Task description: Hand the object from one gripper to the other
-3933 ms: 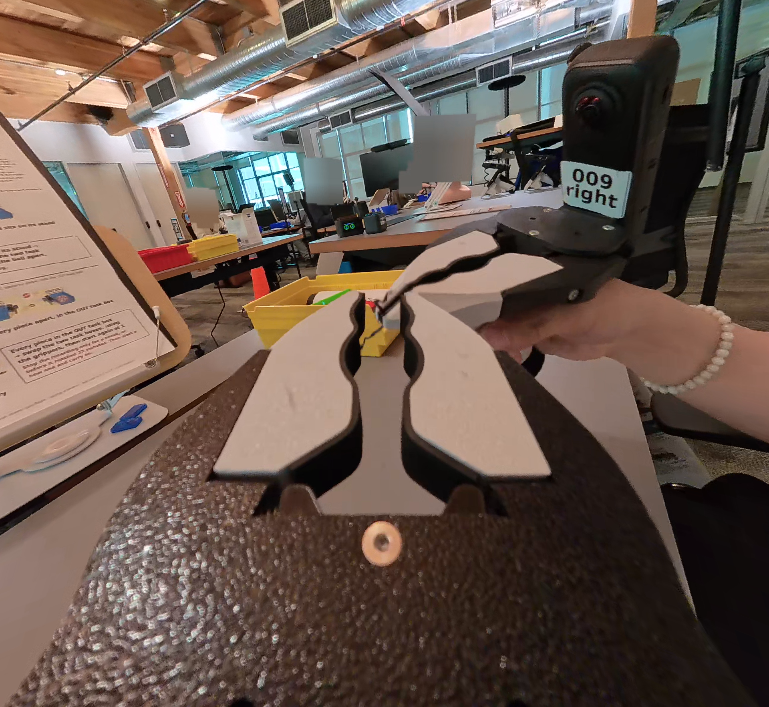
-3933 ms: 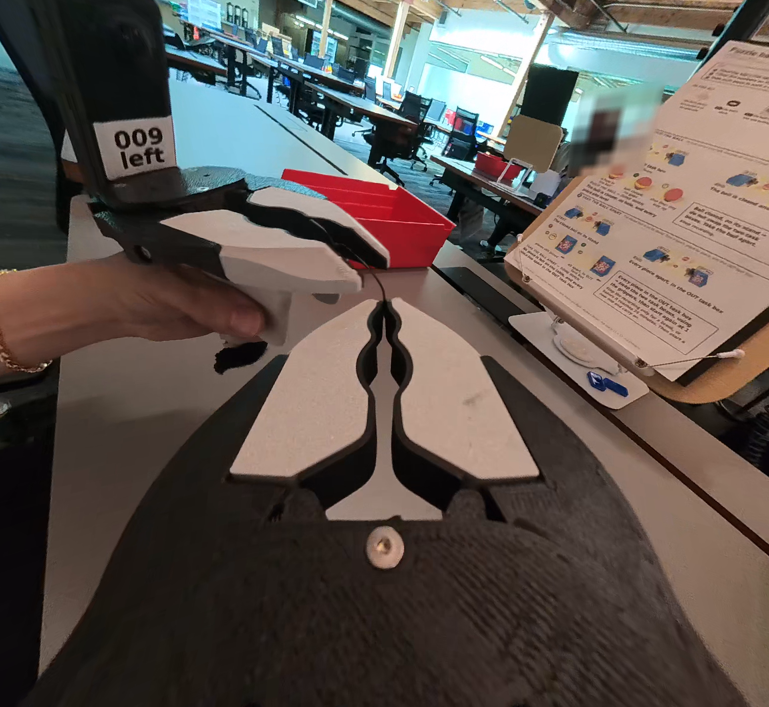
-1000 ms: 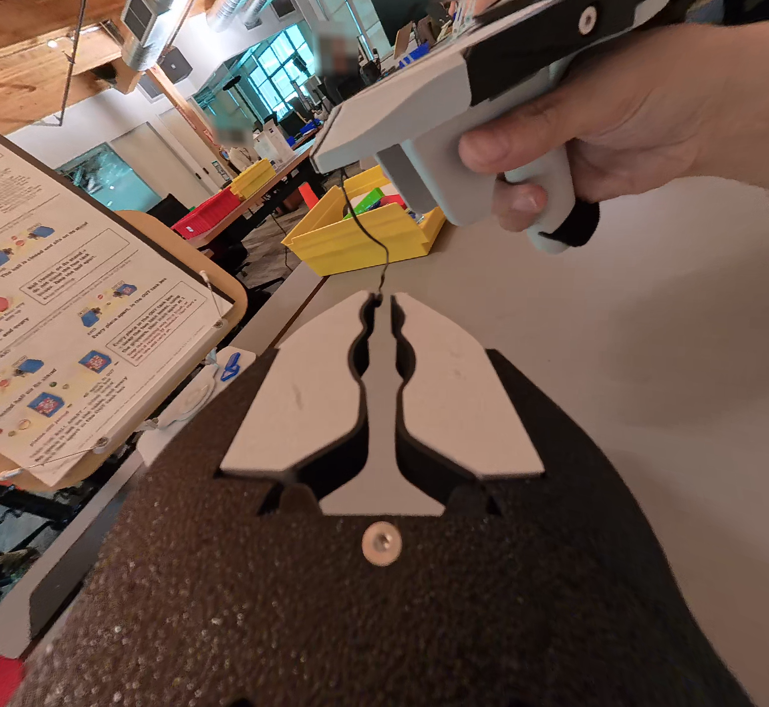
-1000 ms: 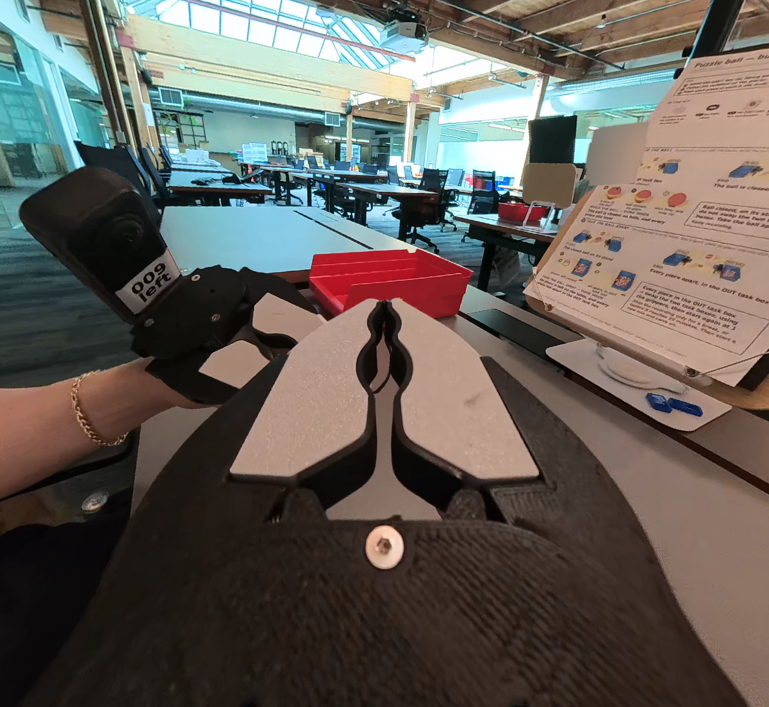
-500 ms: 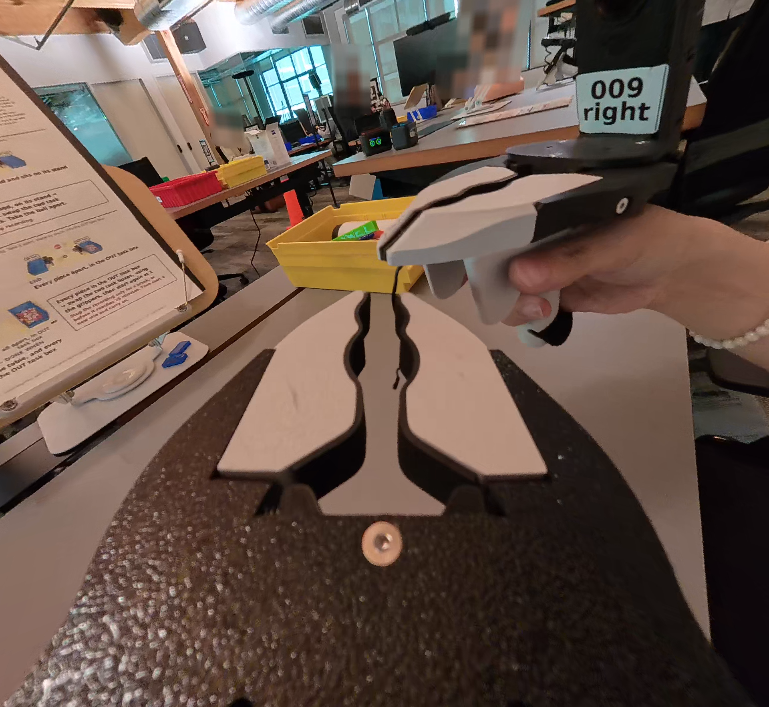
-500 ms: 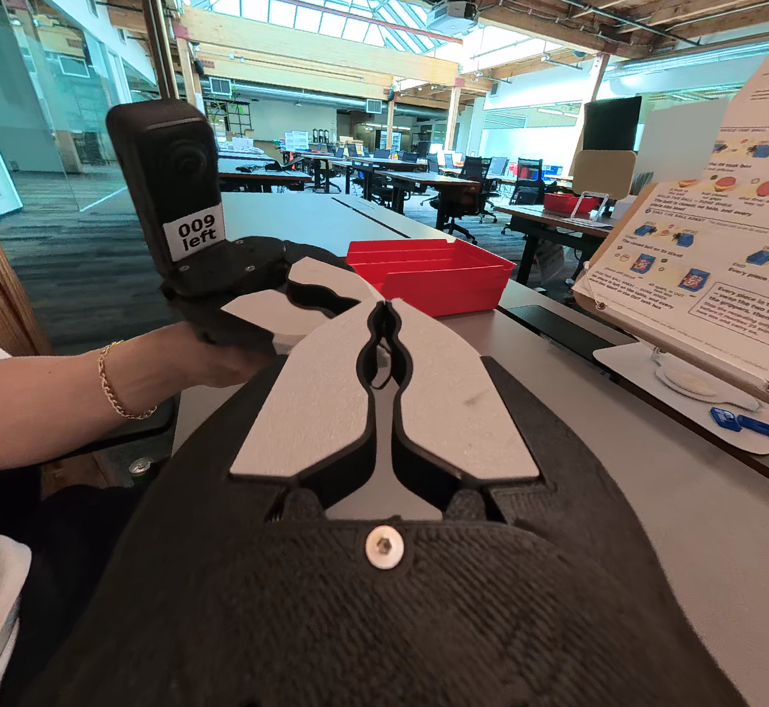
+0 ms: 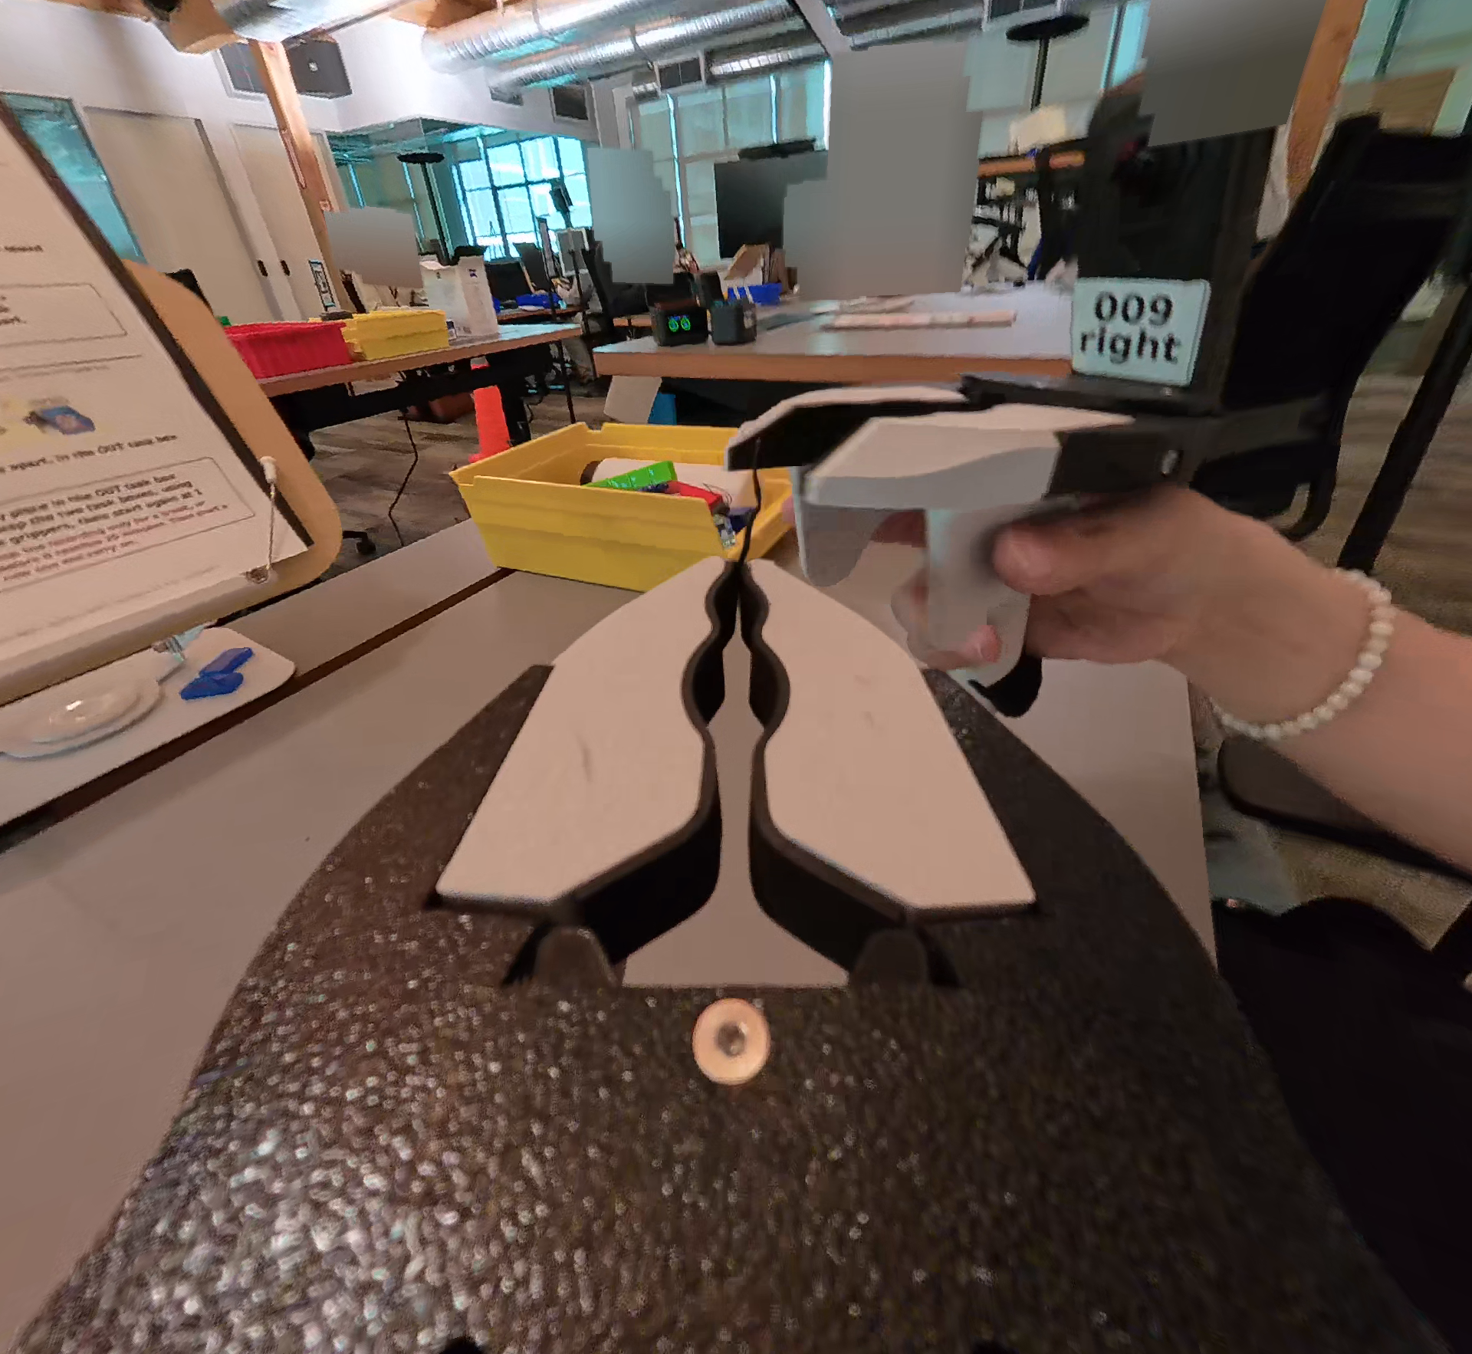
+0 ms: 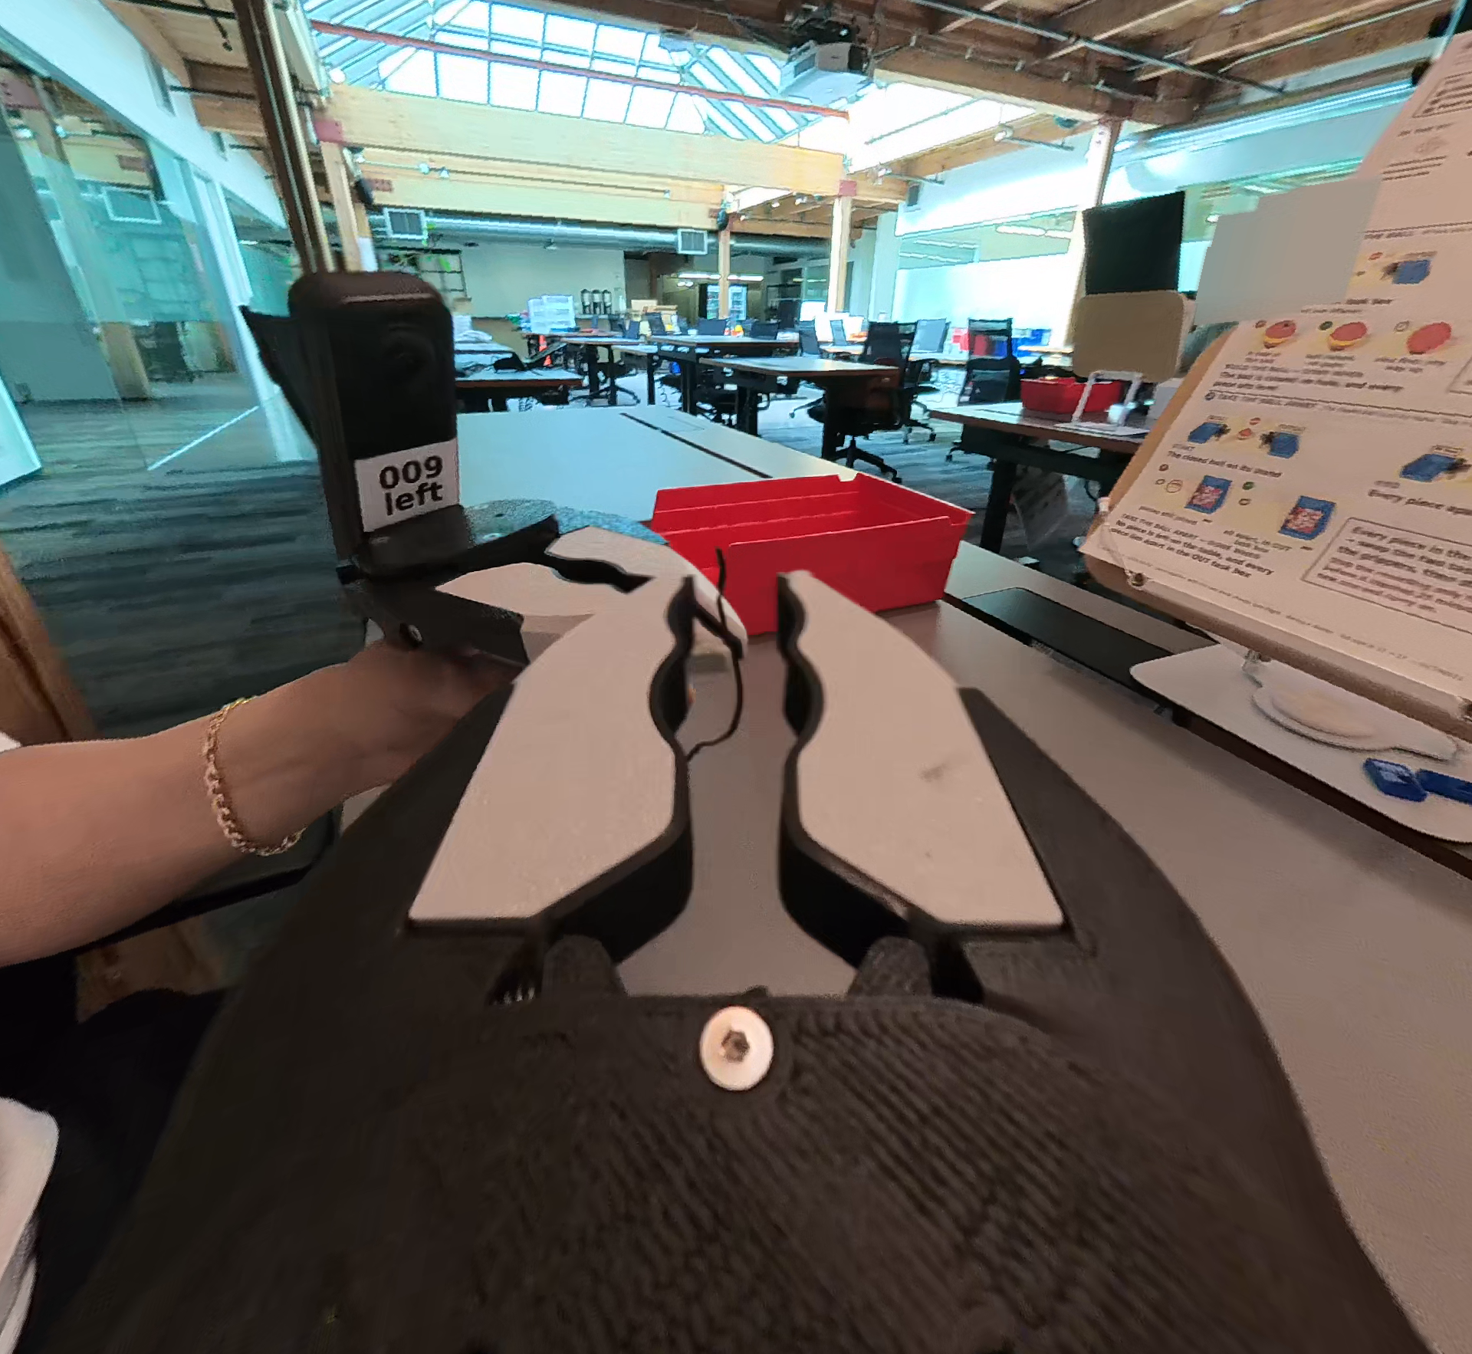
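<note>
The object is a thin black wire (image 7: 751, 511). My left gripper (image 7: 738, 568) is shut, its tips pinching the wire's lower end. The wire runs up to the right gripper (image 7: 765, 447), which a hand holds just beyond and above the left tips. In the right wrist view the right gripper (image 8: 734, 583) is open, its fingers apart. The wire (image 8: 739, 686) hangs loose in the gap between them, touching neither pad as far as I can see. The left gripper (image 8: 729, 627) comes in from the left with its tips between the right fingers.
A yellow bin (image 7: 589, 527) with small parts stands on the grey table (image 7: 319, 718) behind the grippers. A red bin (image 8: 836, 559) stands at the other side. An instruction board (image 7: 95, 487) on a stand has a white base with blue pieces (image 7: 215, 670). Less than 4 cm separates the two grippers' tips.
The right gripper, shut on the wire half a second ago, has opened. The left gripper, then slightly open around the hanging wire, has shut on it.
</note>
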A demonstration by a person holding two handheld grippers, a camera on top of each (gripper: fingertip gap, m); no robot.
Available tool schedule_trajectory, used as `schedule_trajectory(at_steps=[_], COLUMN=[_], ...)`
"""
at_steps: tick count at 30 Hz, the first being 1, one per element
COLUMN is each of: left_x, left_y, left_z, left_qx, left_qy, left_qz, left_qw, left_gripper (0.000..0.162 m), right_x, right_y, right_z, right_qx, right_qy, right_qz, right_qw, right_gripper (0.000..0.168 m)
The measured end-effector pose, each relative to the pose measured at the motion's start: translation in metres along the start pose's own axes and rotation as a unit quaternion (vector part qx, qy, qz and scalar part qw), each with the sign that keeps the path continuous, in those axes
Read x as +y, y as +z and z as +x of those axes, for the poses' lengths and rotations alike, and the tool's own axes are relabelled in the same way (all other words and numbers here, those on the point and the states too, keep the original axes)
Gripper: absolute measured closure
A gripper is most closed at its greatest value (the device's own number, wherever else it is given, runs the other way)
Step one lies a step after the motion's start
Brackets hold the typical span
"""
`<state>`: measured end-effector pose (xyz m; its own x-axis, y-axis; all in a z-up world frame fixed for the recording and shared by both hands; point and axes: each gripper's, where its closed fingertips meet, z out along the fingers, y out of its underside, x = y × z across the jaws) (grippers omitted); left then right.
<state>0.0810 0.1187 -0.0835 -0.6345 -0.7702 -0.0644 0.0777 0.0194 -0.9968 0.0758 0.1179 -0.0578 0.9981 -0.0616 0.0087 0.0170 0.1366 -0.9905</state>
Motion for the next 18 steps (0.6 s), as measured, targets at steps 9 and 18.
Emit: schedule_trajectory(at_steps=[9,18], left_x=[-0.026,-0.023], left_y=[-0.019,-0.013], left_z=[-0.020,-0.011], left_qx=[0.016,0.007], left_qy=[-0.127,-0.072], left_qz=[0.121,0.106], left_qw=[0.984,0.992], left_gripper=[0.162,0.162], right_x=[0.020,0.026], right_y=[0.009,0.013], right_z=[-0.010,-0.006], right_qx=[-0.017,0.005], right_qy=[0.010,0.017], right_qz=[-0.050,-0.049], right_qw=[0.999,0.999], right_gripper=[0.151,0.158])
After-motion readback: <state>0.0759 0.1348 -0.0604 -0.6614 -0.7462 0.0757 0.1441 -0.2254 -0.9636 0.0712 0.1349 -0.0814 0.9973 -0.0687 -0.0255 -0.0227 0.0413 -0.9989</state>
